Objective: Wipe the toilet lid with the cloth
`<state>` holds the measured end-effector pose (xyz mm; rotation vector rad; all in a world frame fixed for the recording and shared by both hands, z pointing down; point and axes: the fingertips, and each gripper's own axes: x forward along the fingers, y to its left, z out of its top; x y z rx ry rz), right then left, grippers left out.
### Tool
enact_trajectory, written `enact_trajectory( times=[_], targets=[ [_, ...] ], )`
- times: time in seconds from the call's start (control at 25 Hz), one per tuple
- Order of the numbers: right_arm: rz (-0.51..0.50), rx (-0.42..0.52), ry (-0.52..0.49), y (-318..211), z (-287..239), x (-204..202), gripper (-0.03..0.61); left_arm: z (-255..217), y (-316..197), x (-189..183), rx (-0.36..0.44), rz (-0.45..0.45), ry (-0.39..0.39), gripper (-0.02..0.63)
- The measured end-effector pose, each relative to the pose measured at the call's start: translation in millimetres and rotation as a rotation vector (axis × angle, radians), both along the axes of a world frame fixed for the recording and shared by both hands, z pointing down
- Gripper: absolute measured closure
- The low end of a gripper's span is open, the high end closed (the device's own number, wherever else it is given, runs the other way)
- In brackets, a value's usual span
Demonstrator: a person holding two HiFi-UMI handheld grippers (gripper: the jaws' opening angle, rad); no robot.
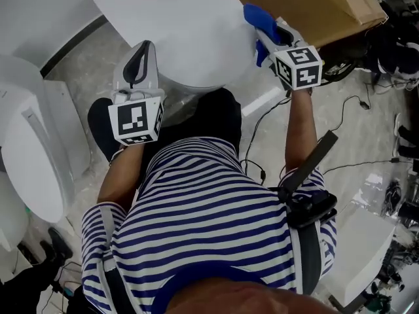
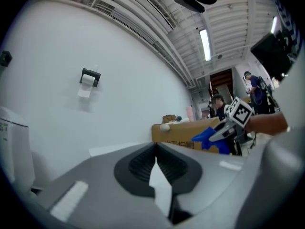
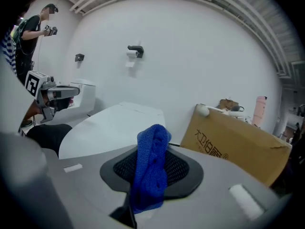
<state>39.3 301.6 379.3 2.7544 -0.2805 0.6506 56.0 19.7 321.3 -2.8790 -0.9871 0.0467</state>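
Toilet lid (image 1: 190,31), white smooth plastic and closed flat, is the biggest thing I have ahead of both grippers. Its surface between them is bare, so I read free room across the whole width. The brown cardboard box (image 1: 314,5) stands just beyond the right gripper and close against the lid's right edge, which makes that side tight. A second white toilet (image 1: 33,149) sits well out past the left gripper, with a strip of grey floor (image 1: 91,51) between it and the lid.

The left gripper (image 1: 137,64) hangs at the lid's near-left edge and points along it. In its own view the jaw tips are pressed together with nothing between them, and only a thin pale sliver shows lower down. The right gripper (image 1: 265,28) is at the lid's right rim, its jaws pinching the bright blue woven cloth (image 3: 151,168), which bunches up over the dark pads and sticks out past the tips. I cannot tell whether the cloth touches the rim.

A small dark toilet-paper holder (image 3: 136,49) is fixed to the white wall far ahead of the right gripper.
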Motion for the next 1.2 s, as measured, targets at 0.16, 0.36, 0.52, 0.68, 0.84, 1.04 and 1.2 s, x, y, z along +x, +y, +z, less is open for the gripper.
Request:
enact_trajectory(
  times=[0.16, 0.36, 0.52, 0.68, 0.84, 1.04, 1.2],
  targets=[
    [0.027, -0.001, -0.010, 18.3, 24.4, 5.8, 0.457, 2.4, 12.7, -3.7, 0.004, 0.015, 0.008, 0.611],
    [0.006, -0.016, -0.075, 15.0, 74.2, 11.9, 0.457, 4.3, 16.6, -15.2, 0.013, 0.020, 0.011, 0.611],
    [0.014, 0.005, -0.099, 9.0, 77.2, 10.7, 0.457, 0.8, 5.6, -18.7, 0.009, 0.010, 0.018, 0.611],
    [-0.002, 0.003, -0.106, 1.1, 79.8, 8.0, 0.457, 0.7, 5.1, -16.2, 0.004, 0.000, 0.019, 0.611],
    [-0.033, 0.000, -0.117, -14.9, 81.4, -3.1, 0.457, 2.6, 11.7, -18.4, 0.003, 0.007, 0.020, 0.611],
    [-0.116, -0.004, -0.123, -68.4, 77.2, -20.5, 0.457, 1.3, 5.2, -22.0, 0.003, 0.002, 0.021, 0.611],
    [-0.187, -0.007, -0.129, -118.6, 73.4, -29.7, 0.457, -0.9, -5.0, -21.9, 0.004, -0.008, 0.018, 0.611]
  ],
)
